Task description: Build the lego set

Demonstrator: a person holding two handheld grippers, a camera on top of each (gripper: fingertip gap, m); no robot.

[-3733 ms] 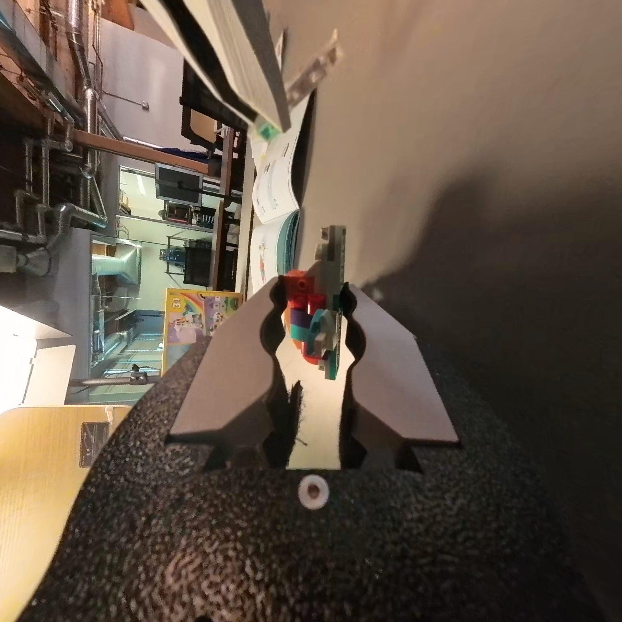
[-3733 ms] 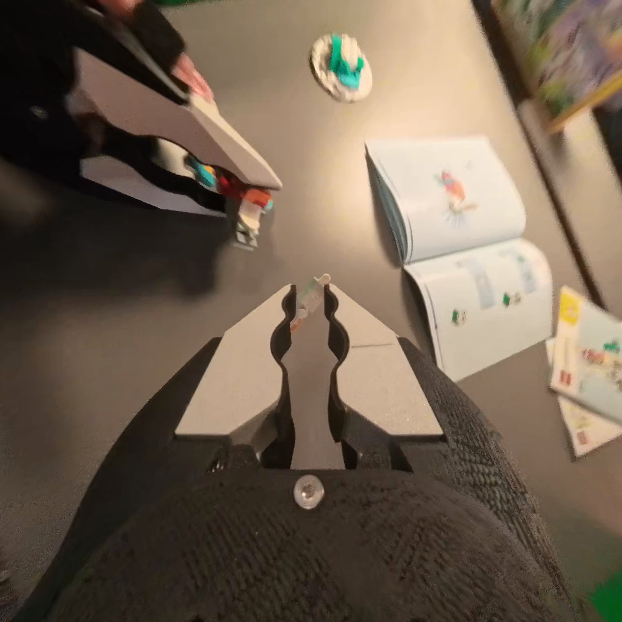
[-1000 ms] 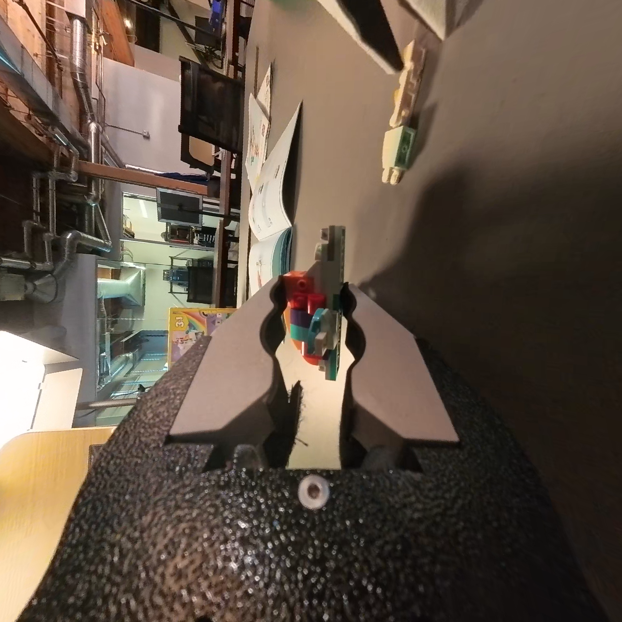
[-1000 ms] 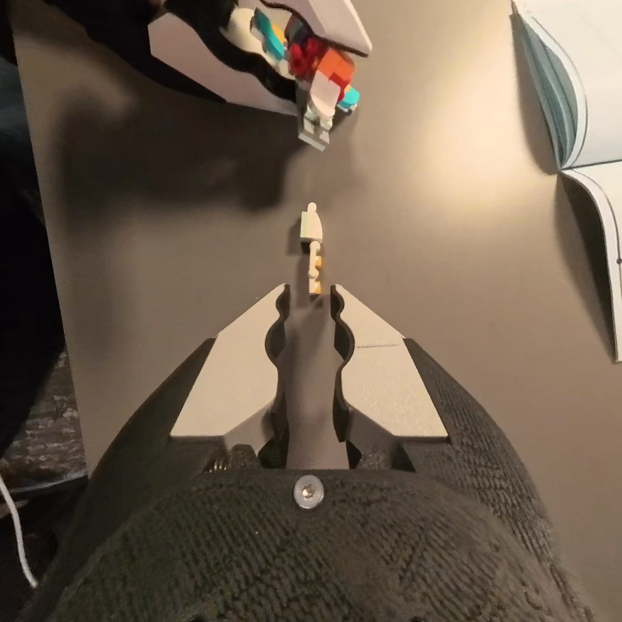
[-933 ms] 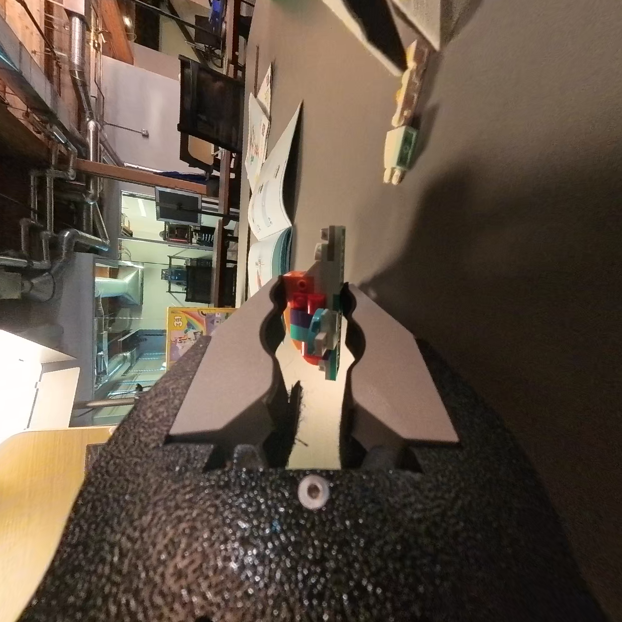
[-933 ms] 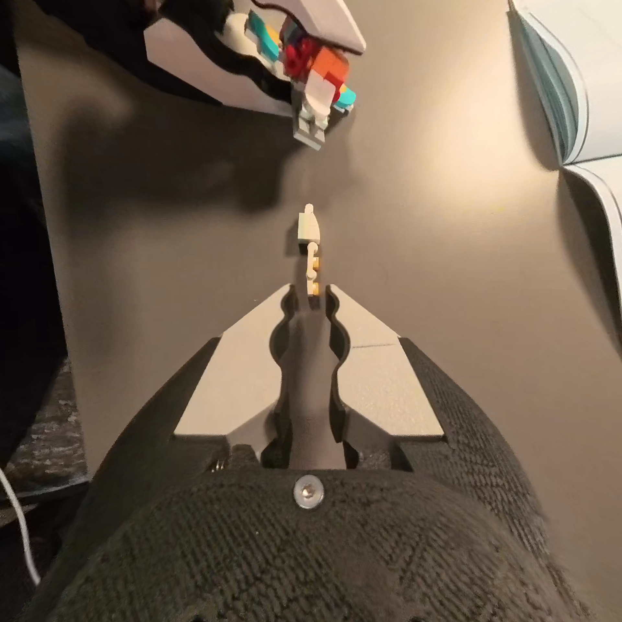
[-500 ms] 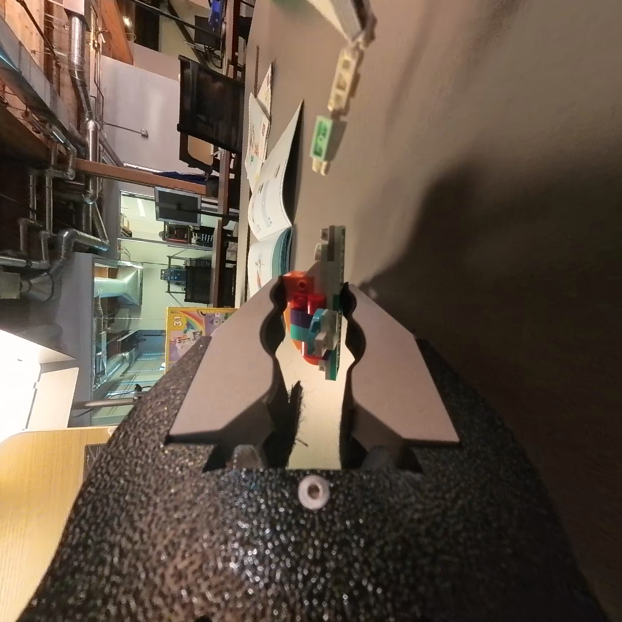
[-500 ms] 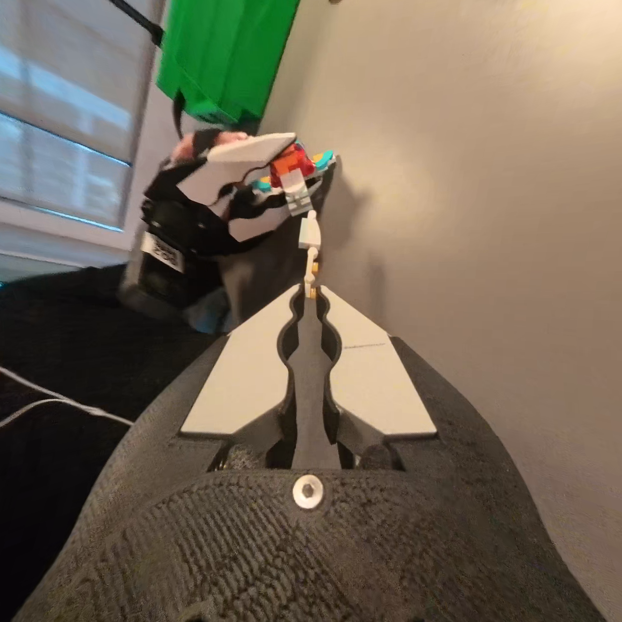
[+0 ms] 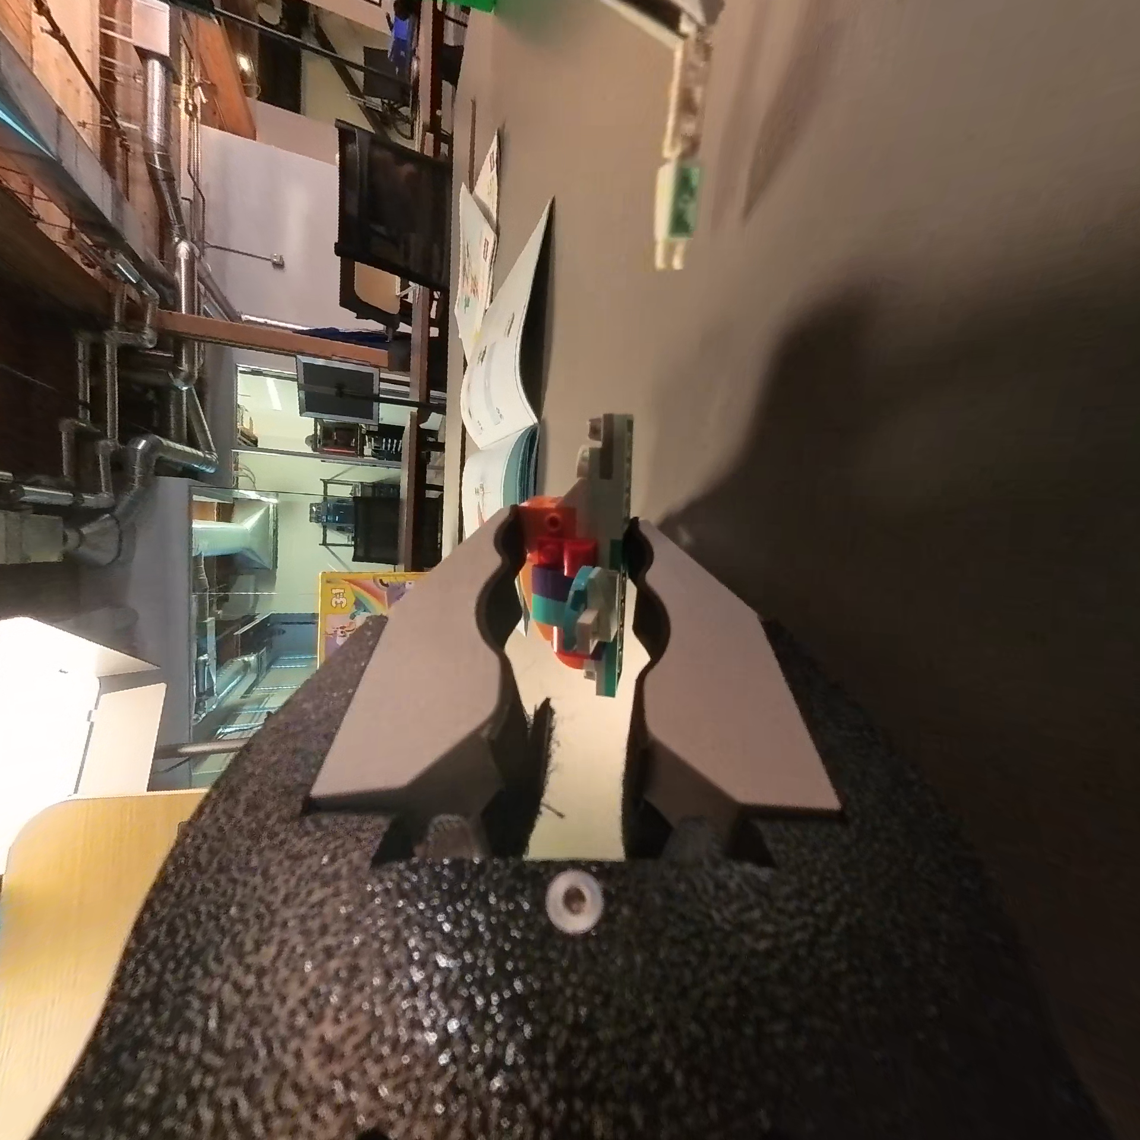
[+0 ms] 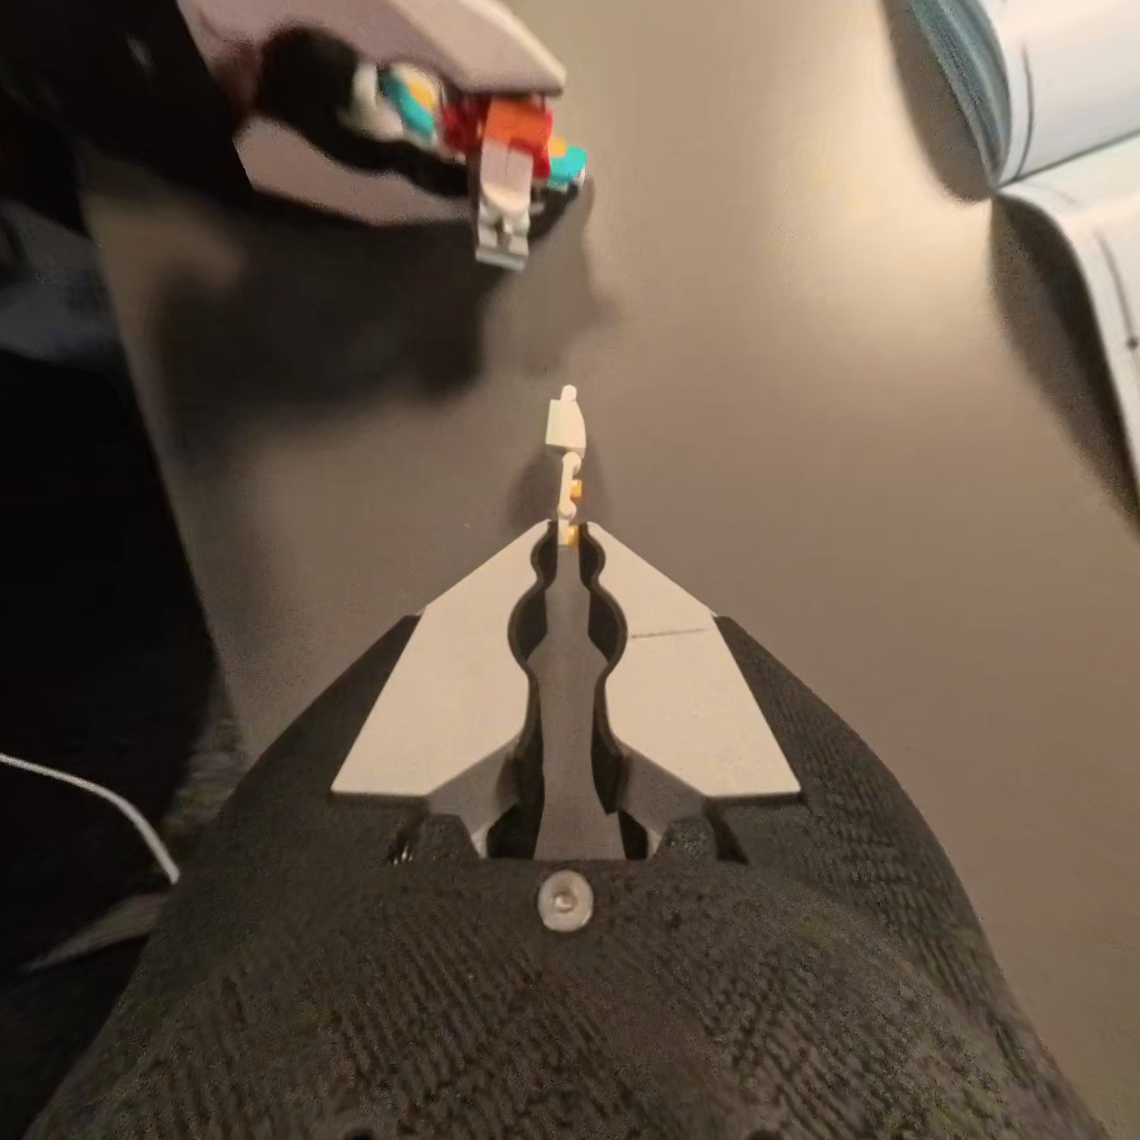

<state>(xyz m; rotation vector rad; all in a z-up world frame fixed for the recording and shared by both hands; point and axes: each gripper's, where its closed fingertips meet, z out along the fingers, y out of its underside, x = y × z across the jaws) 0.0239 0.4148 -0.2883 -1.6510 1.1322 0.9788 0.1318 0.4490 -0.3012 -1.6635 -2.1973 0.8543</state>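
Observation:
My left gripper (image 9: 574,521) is shut on a small Lego model (image 9: 583,592) of orange, red, purple, teal and grey bricks, held sideways just off the grey table (image 9: 894,432). My right gripper (image 10: 567,527) is shut on the near end of a thin white Lego piece (image 10: 566,425) with small orange studs, which points away from me low over the table. In the left wrist view this piece (image 9: 677,203) shows a green face and hangs from the right gripper (image 9: 669,15) at the top edge. The left gripper (image 10: 469,148) with the model (image 10: 515,154) is blurred at the upper left of the right wrist view.
An open instruction booklet (image 10: 1079,92) lies to the right and also shows in the left wrist view (image 9: 499,395), with loose leaflets (image 9: 484,259) beyond it. A yellow Lego box (image 9: 358,598) stands at the table's far side. The table's left edge (image 10: 160,493) borders a dark area with a white cable (image 10: 123,820). My hands' fingertips stand some 12 cm from each other.
One second ago the white piece lay on the table before my open right gripper. The gripper has shut on its near end and moved with it. The left gripper keeps its hold.

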